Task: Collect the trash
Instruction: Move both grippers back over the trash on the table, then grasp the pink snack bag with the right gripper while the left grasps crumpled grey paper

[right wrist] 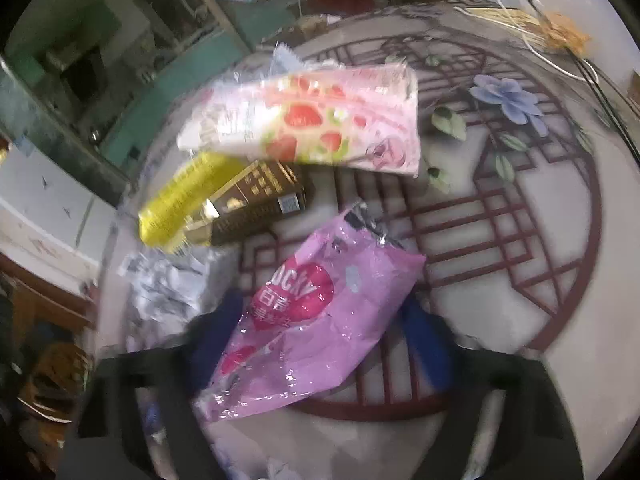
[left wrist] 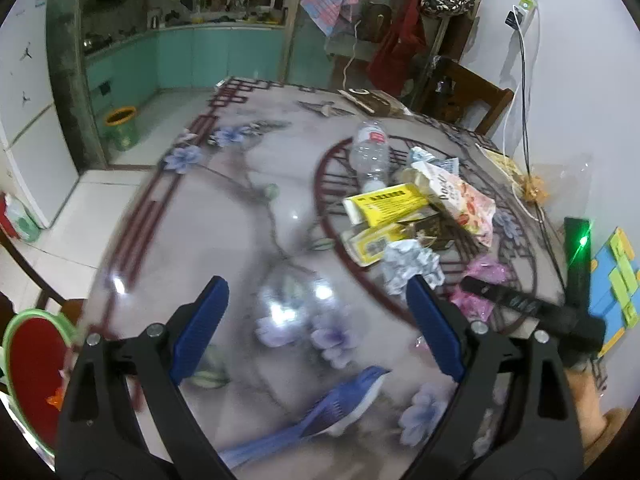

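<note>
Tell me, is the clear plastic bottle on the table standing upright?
No, the clear plastic bottle lies on its side on the table, just behind the yellow box in the trash pile.

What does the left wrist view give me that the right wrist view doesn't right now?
Left wrist only: the clear plastic bottle, the blue brush near the table edge, the green bin on the floor, and the open, empty left gripper.
Right wrist only: a close look at the pink wrapper lying between the right gripper fingers; whether the pads press it is unclear.
Both: strawberry-print bag, yellow box, crumpled paper.
</note>
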Available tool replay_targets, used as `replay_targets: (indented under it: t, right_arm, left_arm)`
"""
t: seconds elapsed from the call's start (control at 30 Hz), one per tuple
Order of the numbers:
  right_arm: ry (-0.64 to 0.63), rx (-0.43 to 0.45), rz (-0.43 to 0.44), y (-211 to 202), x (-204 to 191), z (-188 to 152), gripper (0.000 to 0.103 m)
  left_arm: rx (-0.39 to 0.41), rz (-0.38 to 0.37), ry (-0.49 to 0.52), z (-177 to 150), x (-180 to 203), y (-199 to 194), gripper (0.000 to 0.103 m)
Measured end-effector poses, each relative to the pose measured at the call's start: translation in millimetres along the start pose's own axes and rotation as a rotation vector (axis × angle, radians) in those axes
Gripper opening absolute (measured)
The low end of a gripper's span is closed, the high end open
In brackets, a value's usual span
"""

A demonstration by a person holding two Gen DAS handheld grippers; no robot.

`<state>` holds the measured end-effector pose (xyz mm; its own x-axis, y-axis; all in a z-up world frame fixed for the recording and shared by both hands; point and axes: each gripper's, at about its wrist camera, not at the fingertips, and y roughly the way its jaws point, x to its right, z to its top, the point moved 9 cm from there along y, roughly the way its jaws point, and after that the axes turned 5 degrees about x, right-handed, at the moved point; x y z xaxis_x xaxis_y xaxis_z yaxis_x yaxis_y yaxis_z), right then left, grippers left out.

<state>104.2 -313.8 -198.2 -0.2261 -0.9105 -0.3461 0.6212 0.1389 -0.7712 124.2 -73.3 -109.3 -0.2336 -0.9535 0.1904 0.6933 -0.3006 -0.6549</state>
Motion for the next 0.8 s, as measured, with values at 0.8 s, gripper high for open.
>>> replay_targets:
  t: [0.8]
  right_arm:
    - [-0.040, 0.117, 0.195, -76, -20, 32, 0.010]
  left_arm:
    - [-0.163, -0.173, 0.046, -34, 87, 104, 0.050]
